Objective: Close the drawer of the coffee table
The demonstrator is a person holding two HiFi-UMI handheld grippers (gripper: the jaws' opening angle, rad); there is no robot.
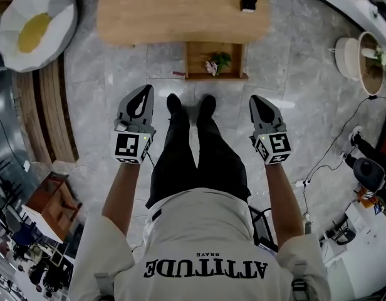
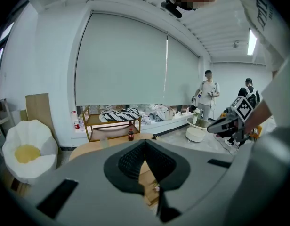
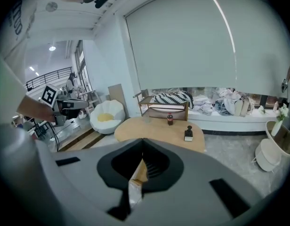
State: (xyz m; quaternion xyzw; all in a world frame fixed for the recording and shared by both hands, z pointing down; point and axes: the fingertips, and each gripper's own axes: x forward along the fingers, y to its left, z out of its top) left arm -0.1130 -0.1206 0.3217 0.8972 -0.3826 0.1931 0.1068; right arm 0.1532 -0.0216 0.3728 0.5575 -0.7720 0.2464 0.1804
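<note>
Both arms reach straight forward, with the left gripper (image 1: 145, 90) and the right gripper (image 1: 256, 99) angled downward, jaws closed and empty. Beyond them, the open drawer (image 1: 216, 76) juts from the near side of the coffee table (image 1: 180, 17). The shirt (image 1: 205, 231) reads "ATTITUDE".

A pale honey-wood coffee table (image 1: 180, 14) and its darker brown drawer (image 1: 216, 60) stand on a grey, marbled floor (image 1: 105, 74). The left gripper (image 1: 145, 91) and right gripper (image 1: 256, 100) are grey, with black-and-white square markers. The person wears black trousers (image 1: 193, 162) and a white shirt (image 1: 205, 243) (black lettering across it). A white chair (image 1: 17, 17) carries a yellow cushion (image 1: 33, 31).
</note>
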